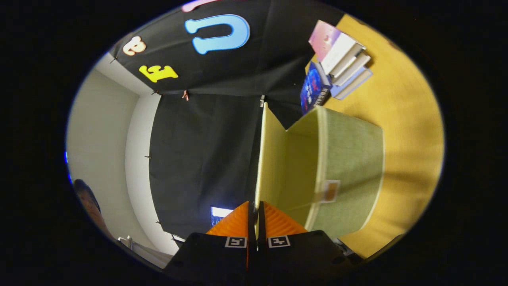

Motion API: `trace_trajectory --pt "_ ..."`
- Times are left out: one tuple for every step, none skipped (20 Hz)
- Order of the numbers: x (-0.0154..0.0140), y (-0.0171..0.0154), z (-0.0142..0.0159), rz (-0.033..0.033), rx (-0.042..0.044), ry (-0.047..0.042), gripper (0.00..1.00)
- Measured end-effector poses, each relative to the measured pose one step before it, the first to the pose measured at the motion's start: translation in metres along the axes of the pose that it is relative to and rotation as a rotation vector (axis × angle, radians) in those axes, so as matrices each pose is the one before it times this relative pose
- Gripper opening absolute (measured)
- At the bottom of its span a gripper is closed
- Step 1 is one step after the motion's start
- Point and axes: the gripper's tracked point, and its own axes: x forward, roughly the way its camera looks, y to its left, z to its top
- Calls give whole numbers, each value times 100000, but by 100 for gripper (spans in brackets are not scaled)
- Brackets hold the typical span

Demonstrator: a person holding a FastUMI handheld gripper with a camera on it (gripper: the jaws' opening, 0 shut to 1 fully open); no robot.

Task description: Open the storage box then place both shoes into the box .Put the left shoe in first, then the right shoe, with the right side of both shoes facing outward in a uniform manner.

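Observation:
The view is rolled on its side, so the yellow table [408, 131] stands beside the storage box. The box [349, 171] is green fabric with a pale rim and a small tag on its front. Its lid [272, 159], yellow-green on the inside, is swung up and away from the rim, leaving the box mouth open. My gripper [255, 206] is shut on the lid's free edge, and the thin panel runs straight out from between the two fingers. The inside of the box is mostly hidden by the lid and the front wall.
A stack of books [341, 59] lies on the table beyond the box, with one blue book [313, 87] leaning against the stack. A pale wall [103, 139] rises past the black booth cloth, and a lit screen [219, 214] glows close beside the fingers.

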Motion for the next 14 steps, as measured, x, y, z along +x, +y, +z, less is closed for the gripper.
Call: trace_trajectory --pt "1020 1566 -61 460 -2244 -585 5" --pt "1360 1256 88 -381 -2656 -389 5" --pt "1467 1255 -68 -359 -2451 195 5" --pt "1600 1240 80 -198 -2096 217 5" --pt "1562 1164 -85 116 -1396 321 5" --pt "1848 1063 -6 322 -792 323 5" --pt "1771 661 -195 -240 -775 287 5" --pt "1673 537 -233 -180 -1268 711 5" --pt "1671 256 -387 -514 -907 823 5" --pt "1577 95 -386 -710 -1019 825 5" --pt "1408 15 -413 -773 -658 370 5" --pt "1299 71 -312 -337 -263 102 5" --pt "1118 104 -473 -597 -320 436 5" --pt "1066 -218 -377 -1146 -874 387 5"
